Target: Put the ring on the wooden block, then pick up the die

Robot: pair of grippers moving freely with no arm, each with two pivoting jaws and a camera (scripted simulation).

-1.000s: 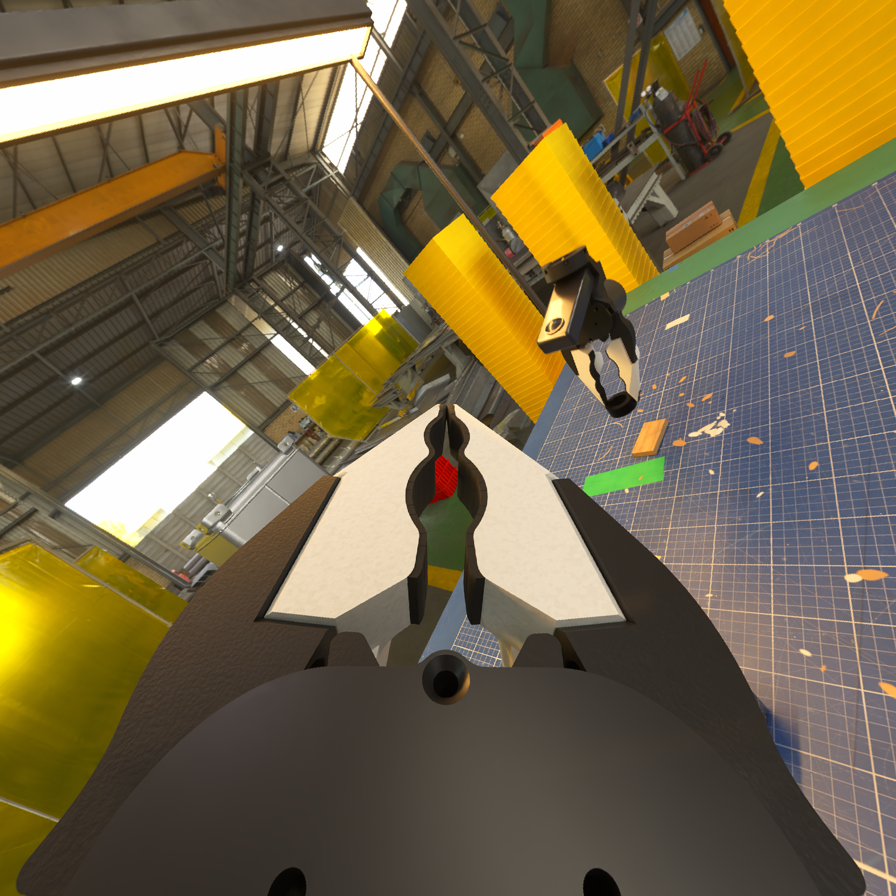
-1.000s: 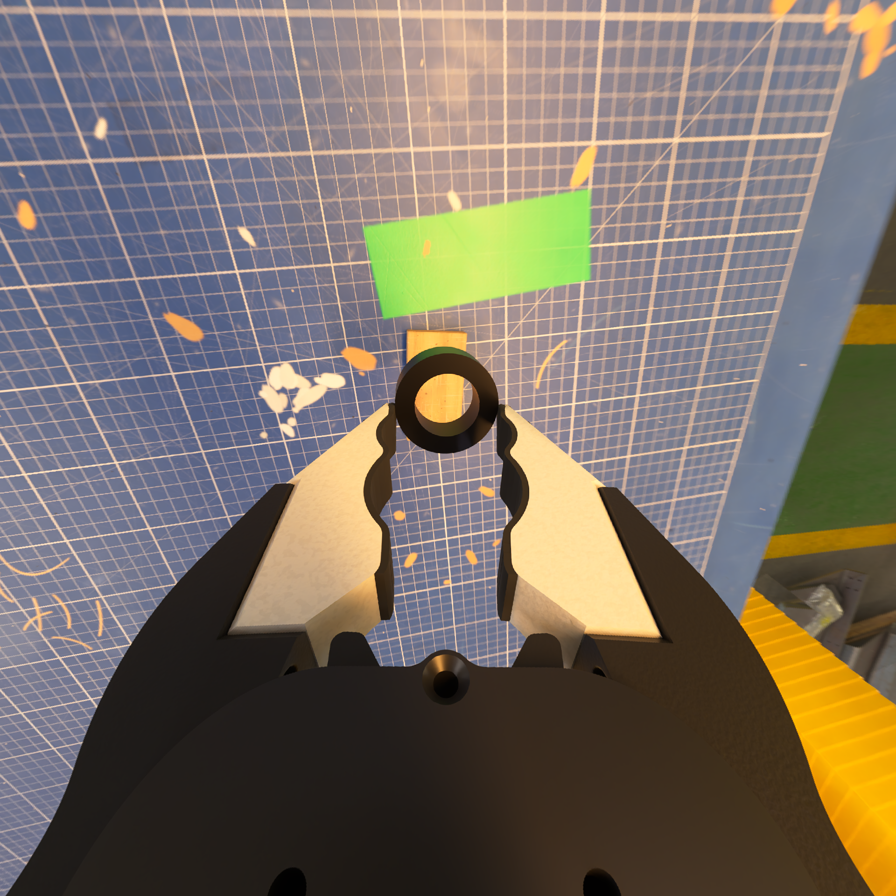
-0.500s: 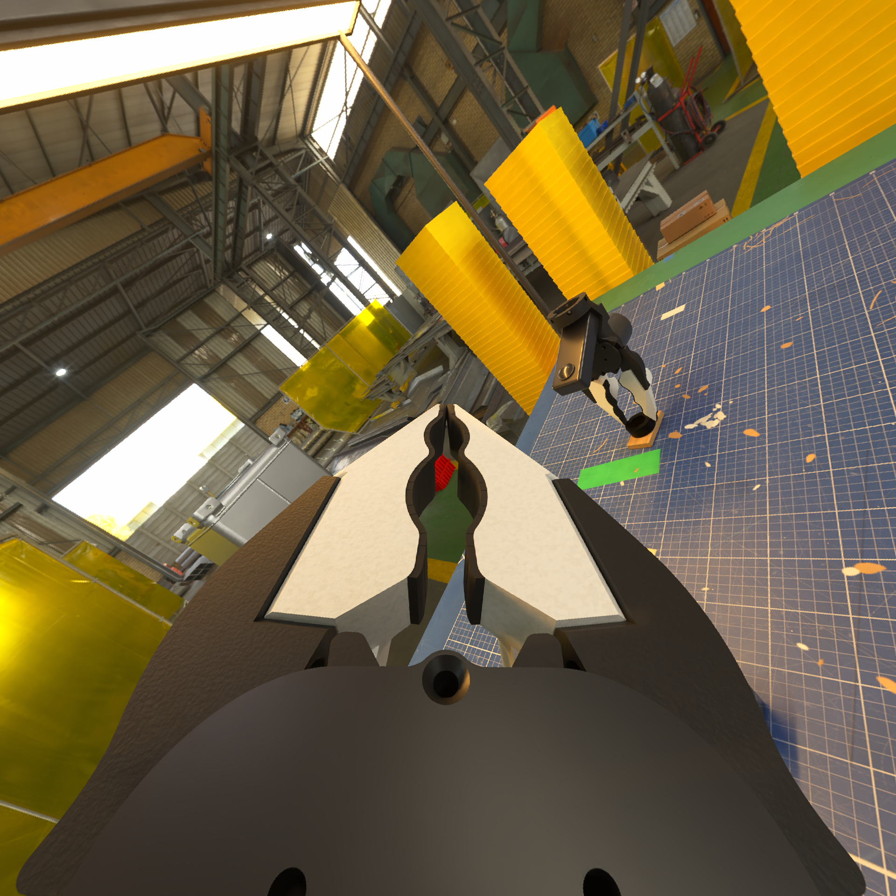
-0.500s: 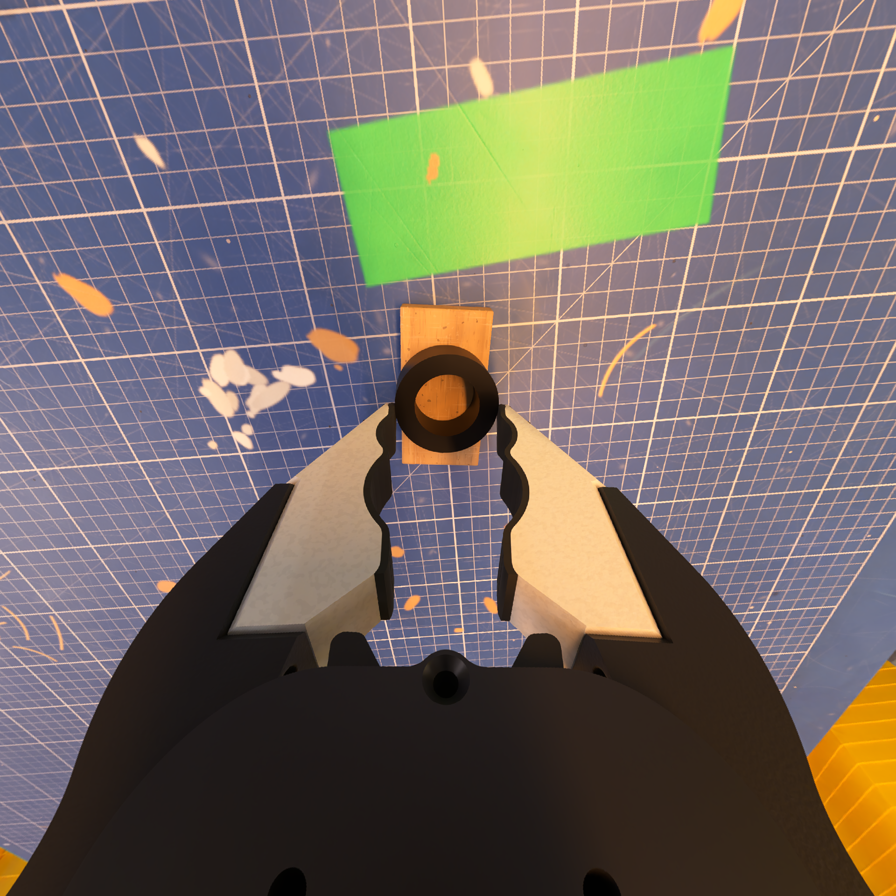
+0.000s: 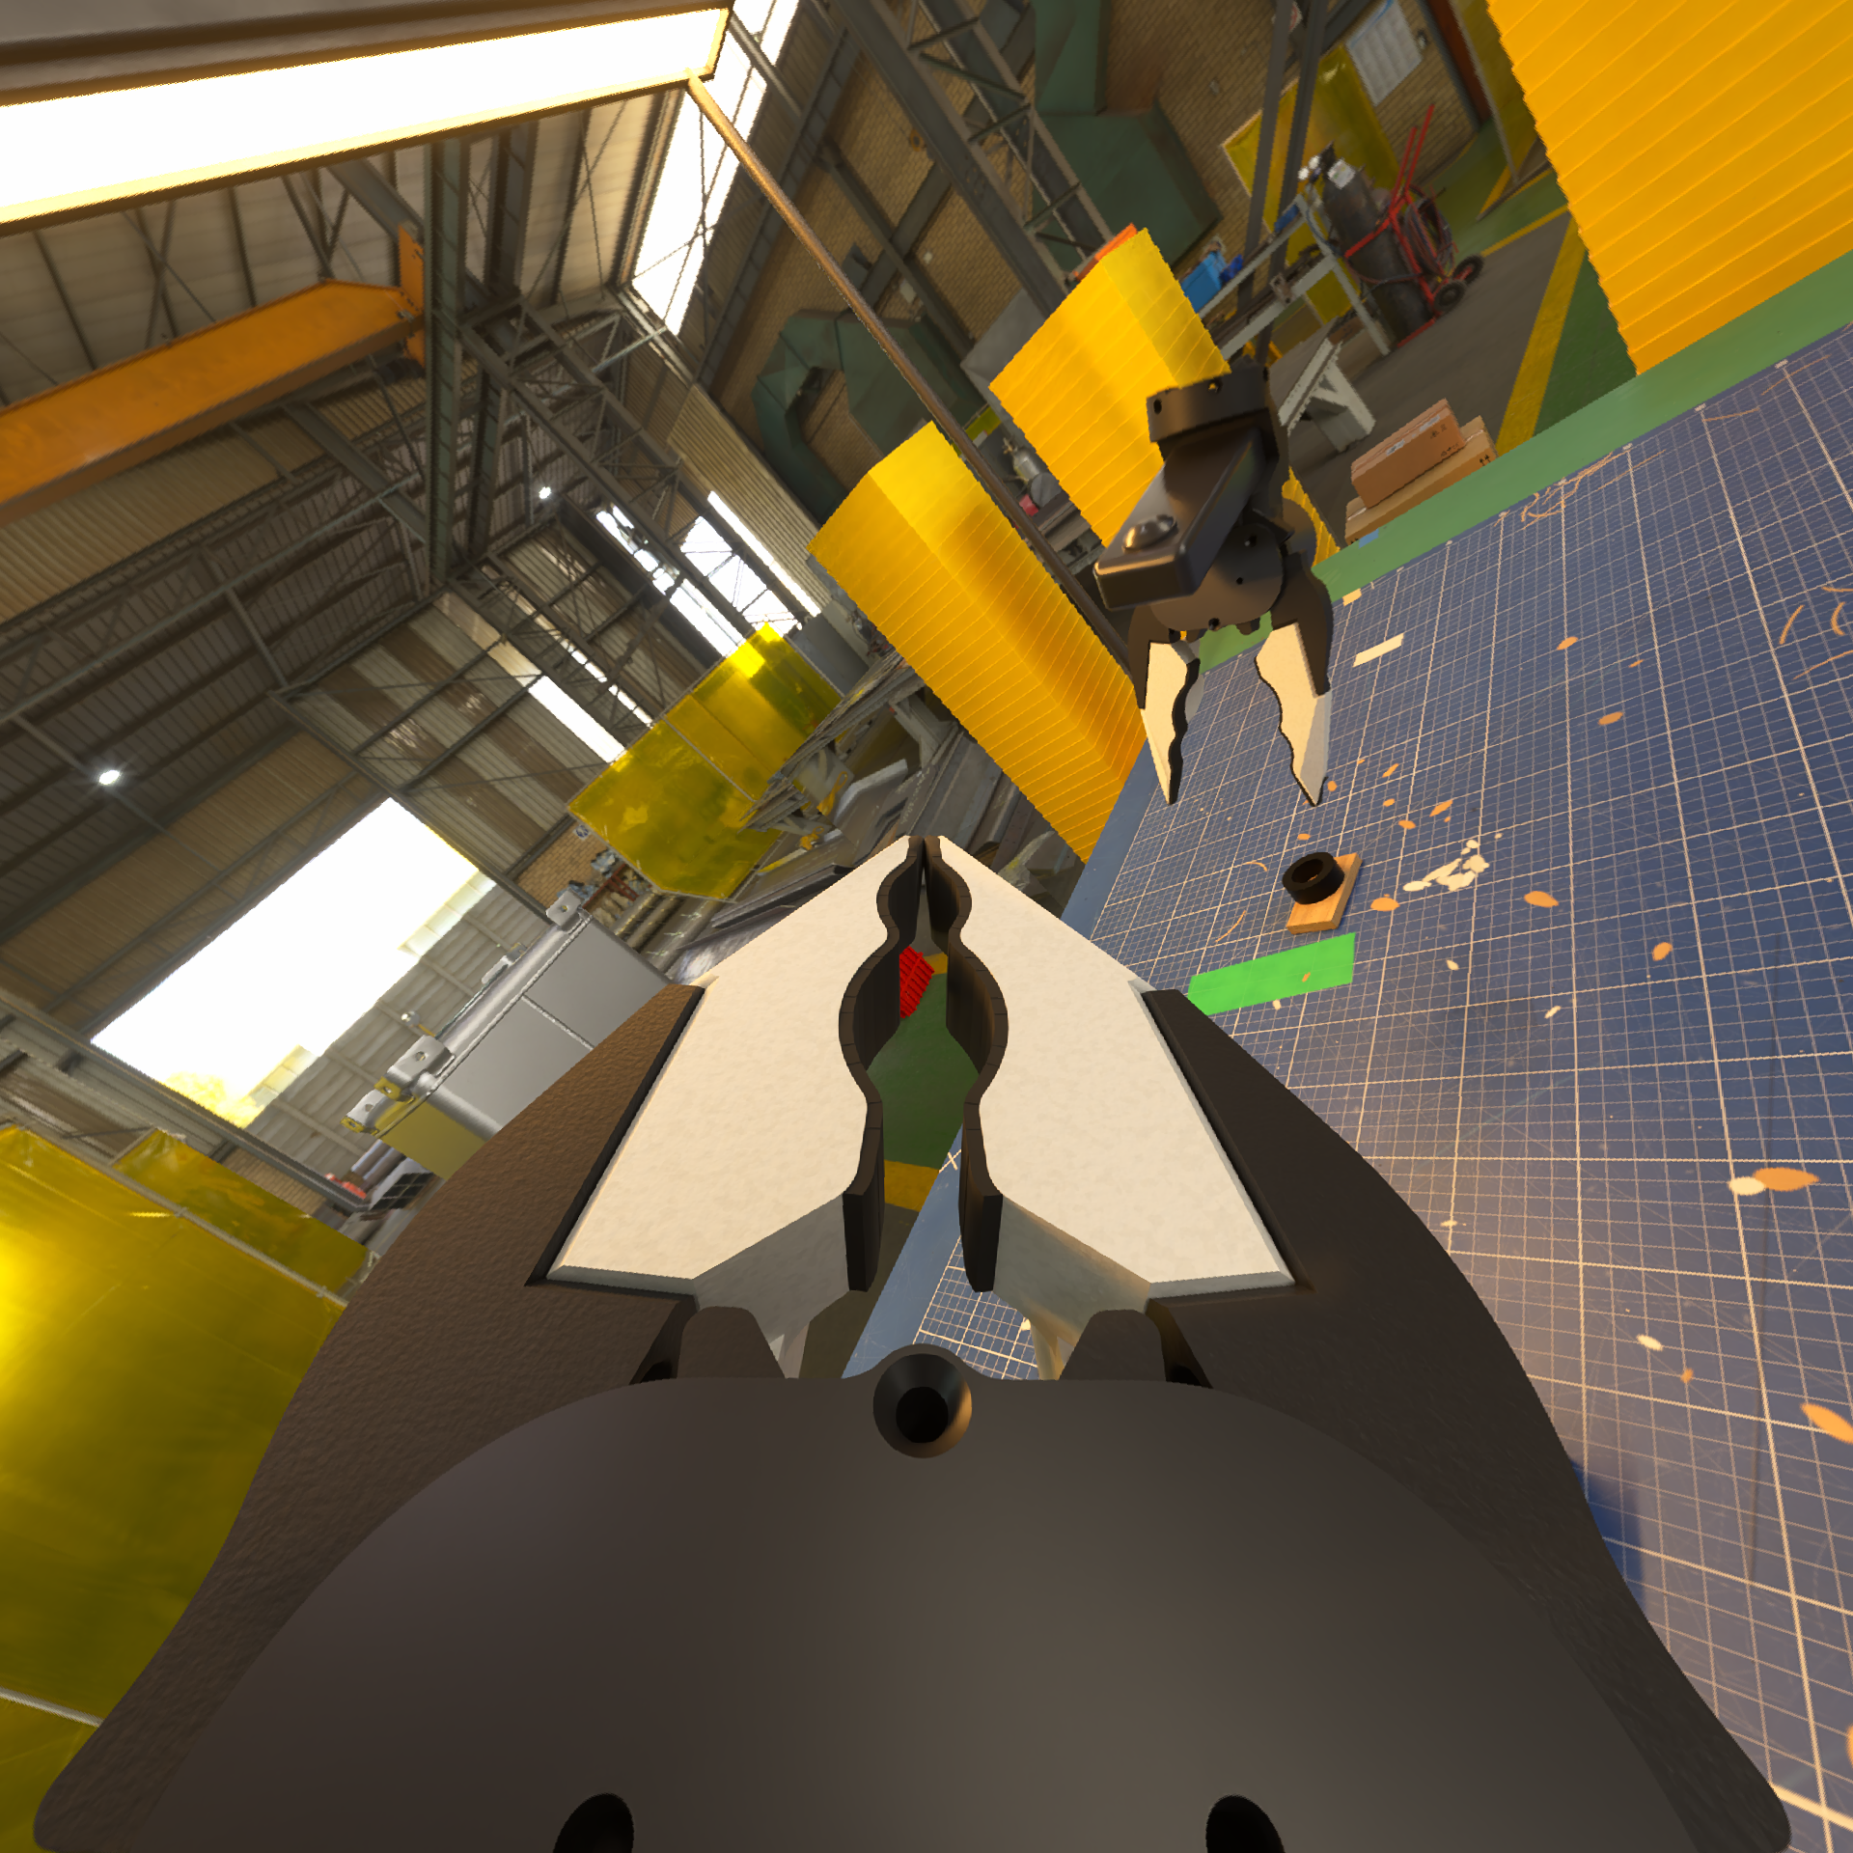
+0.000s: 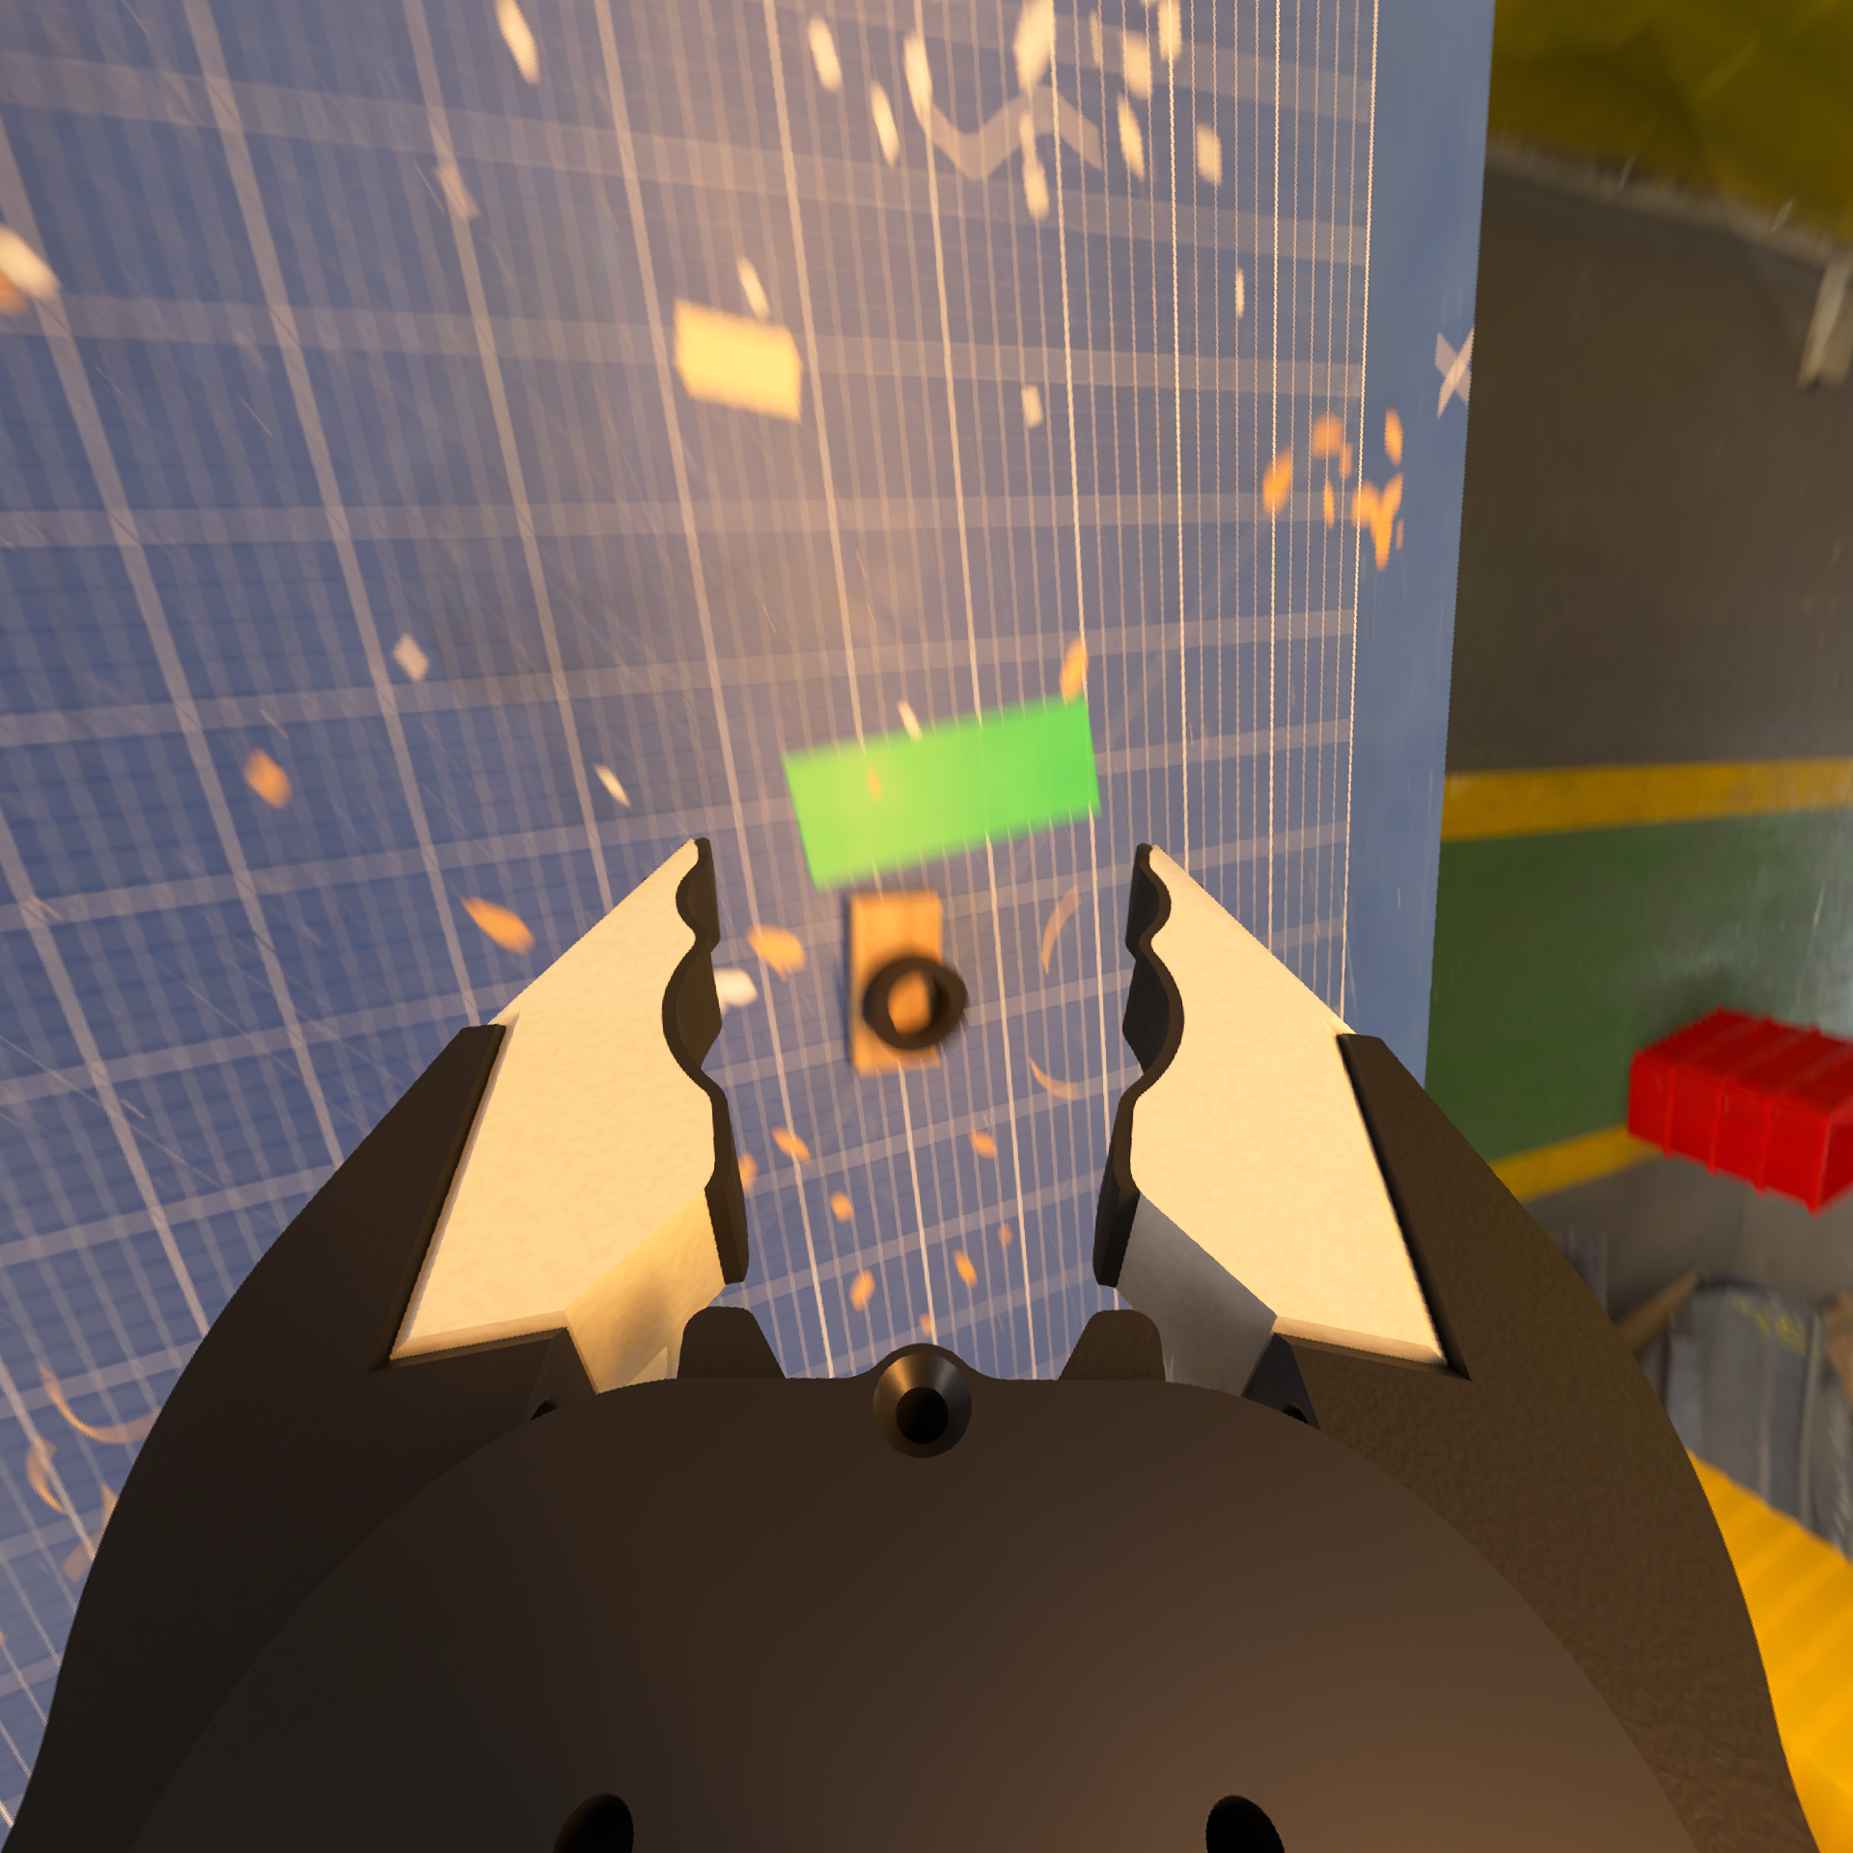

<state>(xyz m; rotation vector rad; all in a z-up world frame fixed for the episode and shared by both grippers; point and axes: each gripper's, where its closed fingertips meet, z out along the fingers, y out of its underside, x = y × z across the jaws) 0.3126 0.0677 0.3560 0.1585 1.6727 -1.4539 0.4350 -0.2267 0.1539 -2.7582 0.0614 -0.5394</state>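
the small black rubber-looking ring [image 6: 910,1003] lies flat on the thin pale wooden block [image 6: 895,978], just below the middle of the right wrist view, and it sits toward the near end of that block, whose long axis runs up and down the frame. in the left wrist view the same ring [image 5: 1313,876] and block [image 5: 1324,895] show right of centre on the blue gridded cutting-mat counter [image 5: 1604,1053]. a flat bright green rectangle [image 6: 943,792] lies on the counter just beyond the block, close but apart from it. the right hand-held gripper [image 6: 920,852] hangs above the ring with its fingers spread wide and nothing between them, the block framed in the gap, so the first half of the task looks done. the view is smeared, so finer detail is hard to read. the left hand-held gripper [image 5: 924,852] has its fingers together at the tips and empty, aimed past the counter edge toward the hall. the die is not in view in either picture, so which way it lies, and which hand-held gripper is nearer to it, cannot be told; i judge the right one, already spread, the readier.
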